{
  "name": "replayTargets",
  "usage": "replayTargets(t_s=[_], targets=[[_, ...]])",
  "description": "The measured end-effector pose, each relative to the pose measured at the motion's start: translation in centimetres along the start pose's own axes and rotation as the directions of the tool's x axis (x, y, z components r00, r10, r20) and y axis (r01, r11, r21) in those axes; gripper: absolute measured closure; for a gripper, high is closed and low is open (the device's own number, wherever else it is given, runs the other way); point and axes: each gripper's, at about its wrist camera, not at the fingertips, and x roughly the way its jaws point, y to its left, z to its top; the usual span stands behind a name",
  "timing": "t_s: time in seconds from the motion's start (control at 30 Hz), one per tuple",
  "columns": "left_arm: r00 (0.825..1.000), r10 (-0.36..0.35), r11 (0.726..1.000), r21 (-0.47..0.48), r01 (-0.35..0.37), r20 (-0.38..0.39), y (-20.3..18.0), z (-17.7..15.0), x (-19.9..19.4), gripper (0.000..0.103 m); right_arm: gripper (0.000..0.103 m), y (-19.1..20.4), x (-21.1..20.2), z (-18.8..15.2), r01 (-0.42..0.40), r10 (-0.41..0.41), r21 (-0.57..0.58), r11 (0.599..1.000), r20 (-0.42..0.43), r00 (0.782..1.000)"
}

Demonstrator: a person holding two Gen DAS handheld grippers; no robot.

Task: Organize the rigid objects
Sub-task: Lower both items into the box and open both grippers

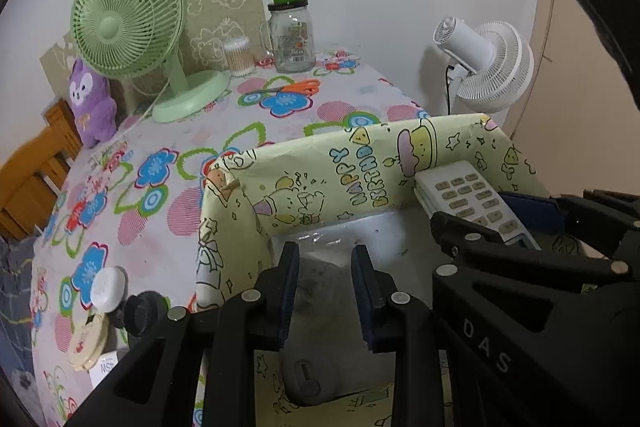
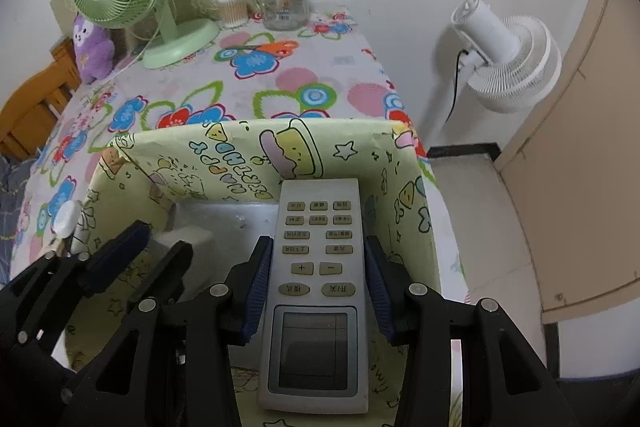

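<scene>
Both grippers hang over a box [image 2: 256, 155] wrapped in pale yellow birthday paper, which sits on the worktop [image 1: 168, 131] with its flowered cloth; the right gripper [image 2: 318, 279] is clamped on a grey remote [image 2: 318, 267], its blue pads pressing the remote's two long sides just above the screen, and the remote stands tilted inside the box at about 3 o'clock, its top end against the far wall; from the left wrist view the same remote [image 1: 468, 197] leans in the box's right corner; the left gripper [image 1: 325, 287] is closed on a white plug-like block [image 1: 320, 291] wrapped in clear film, held low inside the box at about 9 o'clock from the remote; what exactly that block is I cannot tell. Beyond the box, at 11 o'clock, a green fan [image 1: 128, 19] stands near the far wall with a purple plush [image 1: 90, 103] beside its base; at 12 o'clock a glass jar [image 1: 290, 39] with a green cap stands next to a tub of cotton swabs [image 1: 239, 57], and orange scissors [image 1: 292, 87] lie just in front of them; off the worktop at 2 o'clock a white fan [image 1: 484, 63] stands against the wall; at 8 o'clock, near the worktop's edge, lie a small white disc [image 1: 107, 287] and a cream round case [image 1: 89, 343].
</scene>
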Motion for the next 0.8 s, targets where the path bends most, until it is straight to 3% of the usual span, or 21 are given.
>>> replayTargets(t_s=[0.37, 0.67, 0.8], targets=[[1.0, 0.0, 1.0, 0.006, 0.0, -0.021, 0.0, 0.1, 0.2, 0.07, 0.054, 0.1, -0.1, -0.1, 0.018, -0.019, -0.032, 0.999, -0.01, 1.0], [0.999, -0.01, 1.0, 0.002, 0.01, -0.037, 0.3, -0.1, -0.7, 0.056, 0.053, 0.1, -1.3, -0.5, 0.028, -0.028, -0.029, 0.999, -0.008, 1.0], [1.0, -0.013, 1.0, -0.002, 0.013, -0.026, 0.8, -0.3, -1.7, 0.051, 0.047, 0.2, -2.3, -0.8, 0.039, -0.039, -0.023, 0.999, 0.011, 0.999]])
